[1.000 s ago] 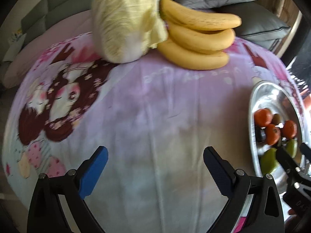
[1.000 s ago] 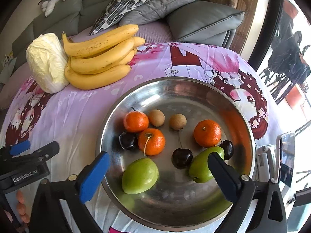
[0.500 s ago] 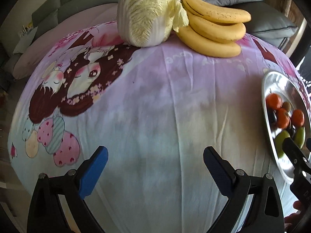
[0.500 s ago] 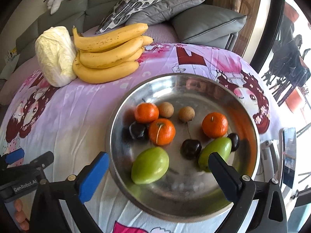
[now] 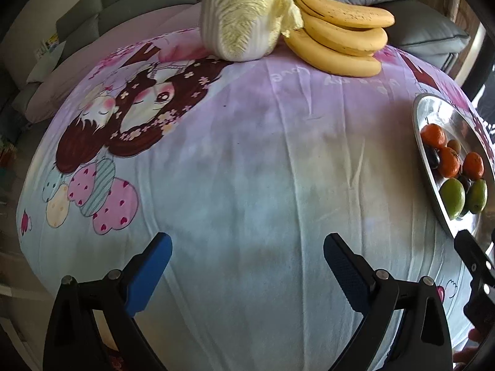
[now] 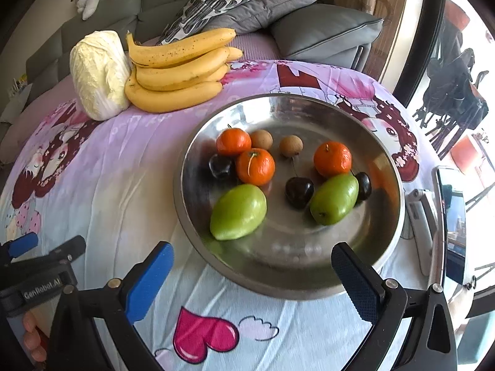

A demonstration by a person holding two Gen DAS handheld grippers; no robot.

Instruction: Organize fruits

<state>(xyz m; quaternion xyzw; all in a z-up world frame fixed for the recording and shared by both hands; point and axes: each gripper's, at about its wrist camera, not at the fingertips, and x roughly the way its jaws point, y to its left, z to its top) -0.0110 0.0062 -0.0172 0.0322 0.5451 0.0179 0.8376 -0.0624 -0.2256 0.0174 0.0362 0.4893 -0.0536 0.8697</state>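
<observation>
A steel bowl (image 6: 383,216) on the round table holds three oranges (image 6: 255,166), two green fruits (image 6: 238,211), dark cherries (image 6: 299,191) and two small brown fruits (image 6: 261,139). The bowl also shows at the right edge of the left wrist view (image 5: 424,142). A bunch of bananas (image 6: 179,71) lies at the table's far side, also in the left wrist view (image 5: 337,40). My right gripper (image 6: 252,273) is open and empty, just in front of the bowl's near rim. My left gripper (image 5: 247,267) is open and empty above the bare cloth, left of the bowl.
A pale cabbage (image 6: 99,74) lies against the bananas, also seen in the left wrist view (image 5: 244,12). A phone on a stand (image 6: 448,216) sits right of the bowl. A grey sofa with cushions (image 6: 309,27) lies beyond the table. The cartoon-print cloth (image 5: 235,154) covers the table.
Both grippers have drawn back toward the near edge. In the right wrist view the bowl has slid up and away; the left view shows more of the cloth. Both stay open.
</observation>
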